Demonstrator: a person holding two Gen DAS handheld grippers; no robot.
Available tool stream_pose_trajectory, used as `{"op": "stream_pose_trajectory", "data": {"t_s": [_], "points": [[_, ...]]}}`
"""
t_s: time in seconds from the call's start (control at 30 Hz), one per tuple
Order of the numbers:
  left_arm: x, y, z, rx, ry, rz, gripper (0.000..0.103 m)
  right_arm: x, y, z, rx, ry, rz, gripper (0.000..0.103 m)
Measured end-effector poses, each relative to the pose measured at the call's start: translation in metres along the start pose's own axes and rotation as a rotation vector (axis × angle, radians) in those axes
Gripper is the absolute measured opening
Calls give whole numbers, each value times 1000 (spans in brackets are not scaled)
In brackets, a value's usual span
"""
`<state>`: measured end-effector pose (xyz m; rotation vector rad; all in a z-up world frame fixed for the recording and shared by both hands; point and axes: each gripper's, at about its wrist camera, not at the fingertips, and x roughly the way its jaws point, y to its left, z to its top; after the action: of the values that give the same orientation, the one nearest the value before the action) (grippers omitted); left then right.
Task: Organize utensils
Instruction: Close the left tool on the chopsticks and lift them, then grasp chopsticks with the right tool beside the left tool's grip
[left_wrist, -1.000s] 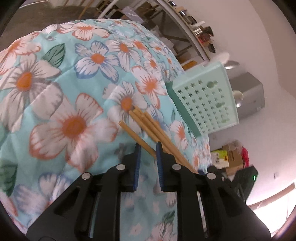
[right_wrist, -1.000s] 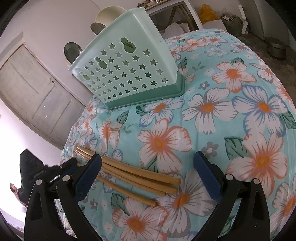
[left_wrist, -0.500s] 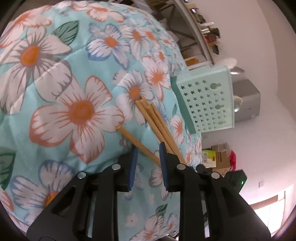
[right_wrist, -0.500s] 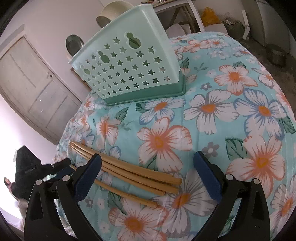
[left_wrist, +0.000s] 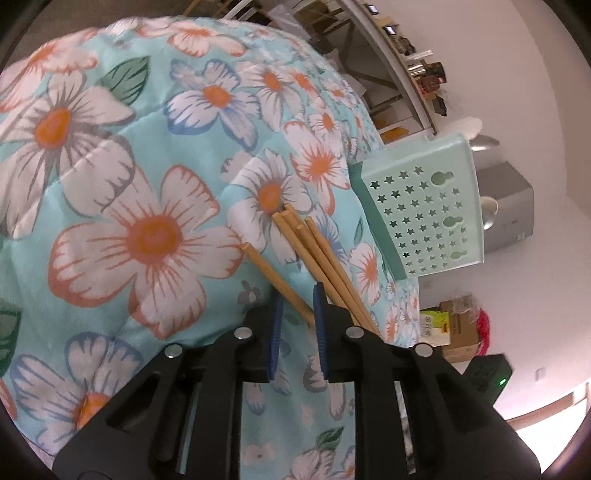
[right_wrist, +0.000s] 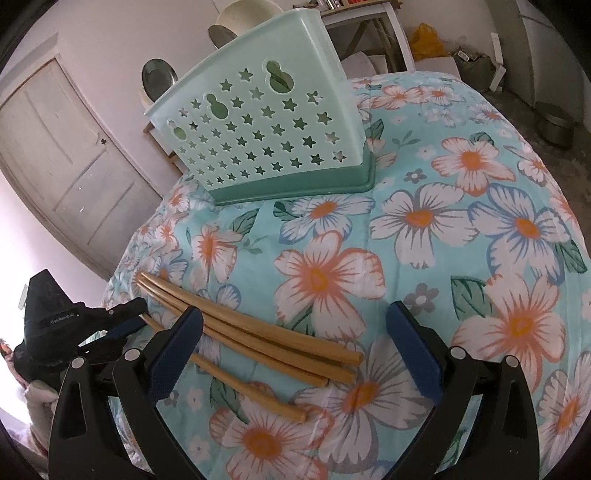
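Three wooden chopsticks (left_wrist: 314, 251) lie bundled on the floral cloth, and a single chopstick (left_wrist: 273, 275) lies just left of them. My left gripper (left_wrist: 297, 310) is low over the thin end of the single chopstick. Its jaws are closing, the stick runs into the narrow gap between them, and the pads do not press it. In the right wrist view the bundle (right_wrist: 266, 343) and the single chopstick (right_wrist: 251, 391) lie crosswise below my wide open right gripper (right_wrist: 293, 317), and the left gripper (right_wrist: 129, 317) shows at their far ends. A mint green utensil basket (right_wrist: 266, 136) stands behind them.
The basket (left_wrist: 424, 210) stands on a darker green drip tray (right_wrist: 295, 184) near the table's far edge. The floral cloth (right_wrist: 480, 221) drops off on all sides. A white door, metal dishes and cardboard boxes are beyond the table.
The left jaws widened a little around the single chopstick, then narrowed again. Both wrist views rolled slightly. The chopsticks and basket have not moved.
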<state>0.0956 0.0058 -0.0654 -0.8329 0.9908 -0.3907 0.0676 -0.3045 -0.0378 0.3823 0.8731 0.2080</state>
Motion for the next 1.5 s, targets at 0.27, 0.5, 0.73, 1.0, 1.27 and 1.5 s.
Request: {"op": "stream_pose_trajectory", "data": {"t_s": [0.27, 0.5, 0.73, 1.0, 1.27, 1.5], "points": [[-4, -13, -6, 176, -26, 28, 19, -12, 49, 11, -231, -31, 10, 79], [-18, -4, -13, 259, -36, -6, 21, 8, 107, 26, -458, 8, 86, 57], [-21, 2, -15, 280, -45, -51, 22, 40, 153, 27, -664, 135, 144, 30], [-24, 5, -16, 300, -47, -76, 23, 73, 162, 24, -786, 250, 75, 15], [-24, 5, -15, 307, -48, -80, 23, 73, 146, 46, -696, 233, 58, 12], [-24, 5, -14, 306, -48, -81, 23, 82, 148, 49, -700, 240, 12, 12]]}}
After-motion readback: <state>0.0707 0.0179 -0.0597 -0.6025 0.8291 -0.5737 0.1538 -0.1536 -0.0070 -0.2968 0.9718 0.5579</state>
